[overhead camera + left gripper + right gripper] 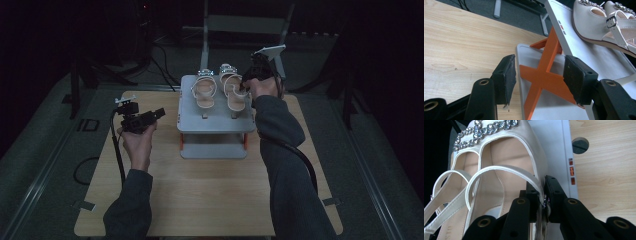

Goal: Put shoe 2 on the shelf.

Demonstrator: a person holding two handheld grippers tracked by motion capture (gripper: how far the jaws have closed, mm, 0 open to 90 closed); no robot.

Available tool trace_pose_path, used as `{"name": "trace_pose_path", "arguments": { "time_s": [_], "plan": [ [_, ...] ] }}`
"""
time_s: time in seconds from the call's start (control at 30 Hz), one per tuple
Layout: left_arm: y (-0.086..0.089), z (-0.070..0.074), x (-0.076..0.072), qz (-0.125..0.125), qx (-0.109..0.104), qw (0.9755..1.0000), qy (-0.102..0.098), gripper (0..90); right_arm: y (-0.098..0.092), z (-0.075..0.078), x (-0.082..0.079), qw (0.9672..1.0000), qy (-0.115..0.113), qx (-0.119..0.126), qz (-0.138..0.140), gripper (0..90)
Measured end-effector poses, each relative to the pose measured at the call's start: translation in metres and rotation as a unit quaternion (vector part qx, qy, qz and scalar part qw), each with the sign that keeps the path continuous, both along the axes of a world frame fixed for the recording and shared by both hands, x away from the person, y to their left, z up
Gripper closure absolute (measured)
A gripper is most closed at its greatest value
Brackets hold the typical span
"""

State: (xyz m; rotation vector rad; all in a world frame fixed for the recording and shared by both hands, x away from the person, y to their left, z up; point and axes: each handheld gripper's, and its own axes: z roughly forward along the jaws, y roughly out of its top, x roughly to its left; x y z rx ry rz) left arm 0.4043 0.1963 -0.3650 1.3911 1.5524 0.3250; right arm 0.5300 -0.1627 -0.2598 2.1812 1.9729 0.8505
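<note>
The right sandal (pixel 234 90), standing on the grey rack (pixel 215 122), is gripped at its strap by the right tool (pixel 543 195). The left tool (pixel 537 80) is held wide, empty, beside the rack.

We're in a lab or recording studio, not a home. The light wood bench (pixel 210 200) sits alone in a dark room on grey floor. Beyond the bench, black cables (pixel 167 62) run across the floor and a grey metal frame (pixel 245 25) stands at the far side. On the bench, a grey two-tier stand (pixel 215 122) with orange cross braces (pixel 544 75) looks like a purpose-built test fixture. Beside the bench, dark stand legs (pixel 75 85).
</note>
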Motion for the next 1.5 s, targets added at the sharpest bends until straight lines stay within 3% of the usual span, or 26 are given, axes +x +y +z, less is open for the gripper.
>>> {"name": "trace_pose_path", "arguments": {
  "time_s": [0.27, 0.43, 0.67, 0.73, 0.8, 0.93, 1.1, 1.17, 1.2, 1.23, 1.3, 1.33, 1.5],
  "plan": [
    [0.004, 0.001, -0.003, 0.004, 0.000, 1.0000, 0.000, 43.9, 0.010, 0.000, 0.005, 0.9999, 0.010, -0.012, -0.002, 82.5],
    [0.004, 0.002, -0.003, 0.005, 0.002, 1.0000, 0.000, 43.9, 0.012, -0.002, 0.009, 0.9995, 0.028, -0.012, -0.003, 82.3],
    [0.001, 0.000, -0.002, 0.002, 0.002, 1.0000, 0.001, 43.9, 0.018, -0.003, 0.012, 0.9989, 0.036, -0.026, 0.010, 81.4],
    [0.000, 0.000, -0.001, 0.002, 0.002, 1.0000, 0.003, 43.9, 0.019, -0.006, 0.013, 0.9981, 0.047, -0.031, 0.023, 76.9],
    [-0.001, -0.001, -0.001, 0.000, 0.004, 1.0000, 0.003, 43.9, 0.016, -0.007, 0.015, 0.9983, 0.043, -0.019, 0.035, 64.9],
    [-0.001, -0.001, -0.001, 0.002, 0.002, 1.0000, 0.004, 43.8, 0.013, -0.001, 0.014, 0.9980, 0.014, -0.022, 0.058, 48.8],
    [-0.002, -0.002, -0.001, 0.003, 0.002, 1.0000, 0.003, 43.9, 0.008, 0.014, 0.008, 0.9950, -0.035, -0.008, 0.093, 40.2],
    [-0.003, -0.002, -0.001, 0.002, 0.003, 1.0000, 0.004, 43.9, 0.004, 0.018, 0.005, 0.9923, -0.061, 0.003, 0.108, 39.3],
    [-0.004, -0.003, -0.001, 0.001, 0.005, 1.0000, 0.004, 43.8, -0.001, 0.023, -0.001, 0.9882, -0.100, 0.015, 0.116, 38.1],
    [-0.004, -0.003, -0.001, 0.001, 0.005, 1.0000, 0.005, 43.8, -0.001, 0.023, -0.001, 0.9882, -0.100, 0.015, 0.116, 38.1],
    [-0.005, -0.004, -0.001, 0.002, 0.008, 1.0000, 0.005, 43.9, -0.010, 0.025, -0.008, 0.9827, -0.137, 0.033, 0.120, 37.6],
    [-0.005, -0.004, -0.001, 0.002, 0.009, 0.9999, 0.006, 43.9, -0.020, 0.024, -0.014, 0.9785, -0.166, 0.043, 0.115, 37.2],
    [-0.005, -0.007, 0.000, 0.001, 0.019, 0.9998, 0.009, 43.8, -0.046, 0.014, -0.021, 0.9756, -0.188, 0.060, 0.097, 37.3]
  ]
}}
